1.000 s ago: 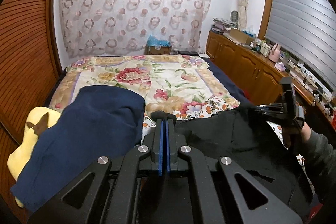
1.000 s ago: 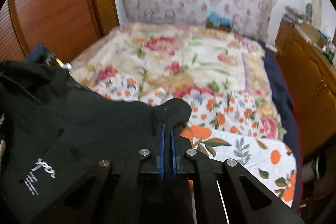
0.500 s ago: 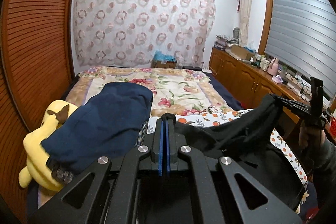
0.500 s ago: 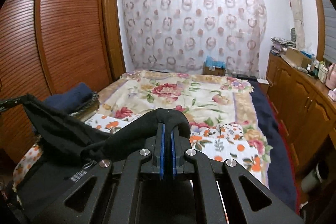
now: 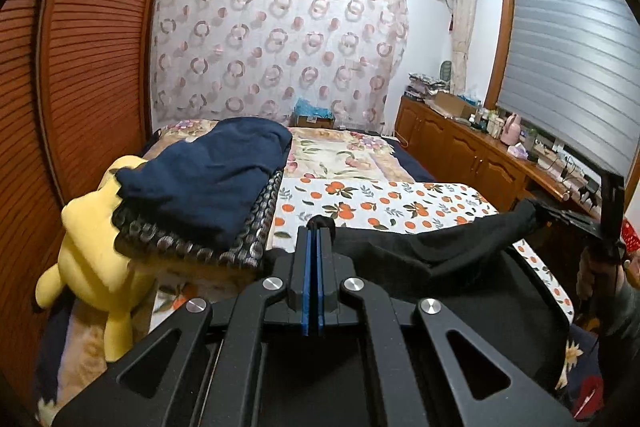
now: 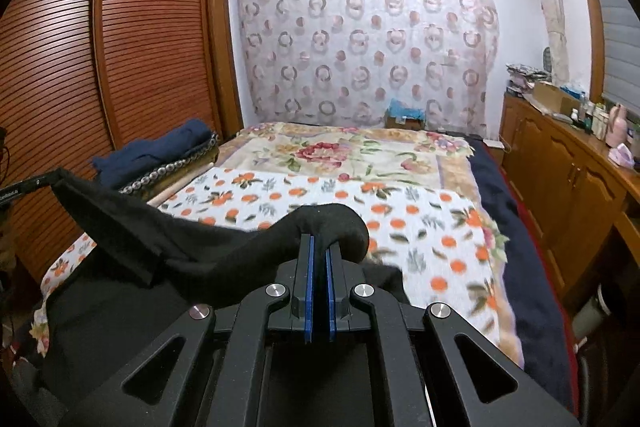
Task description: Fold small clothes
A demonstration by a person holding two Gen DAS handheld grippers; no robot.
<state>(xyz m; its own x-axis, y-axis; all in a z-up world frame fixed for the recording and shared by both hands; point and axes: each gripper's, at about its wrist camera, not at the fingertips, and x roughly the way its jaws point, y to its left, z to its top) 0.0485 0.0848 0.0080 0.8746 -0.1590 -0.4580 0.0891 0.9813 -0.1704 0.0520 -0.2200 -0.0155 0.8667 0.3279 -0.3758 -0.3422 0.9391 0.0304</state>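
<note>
Two grippers held one black garment [image 5: 424, 251] stretched in the air above the orange-print sheet [image 5: 384, 203]. Left side of the scene: a yellow plush toy [image 5: 86, 247] lay under a patterned grey cloth [image 5: 224, 247], with a folded navy garment [image 5: 208, 179] on top, beside the louvred wardrobe [image 6: 80, 59]. Centre-left: left gripper [image 5: 315, 227] was clamped on one top corner of the black garment, blue pads pressed together with a nub of fabric poking out. Right: right gripper [image 6: 319, 241] was likewise pinched on the other corner, cloth bunched over its tips. The top edge ran nearly taut between them; the body hung below, out of clear view.

Judgement: step in hand was lifting and spreading before laying flat. To do it well, keep both pinches firm, keep the grippers level and equally tensioned, lower the hem onto the sheet first, then drag back to smooth wrinkles. Avoid the stack at left.
</note>
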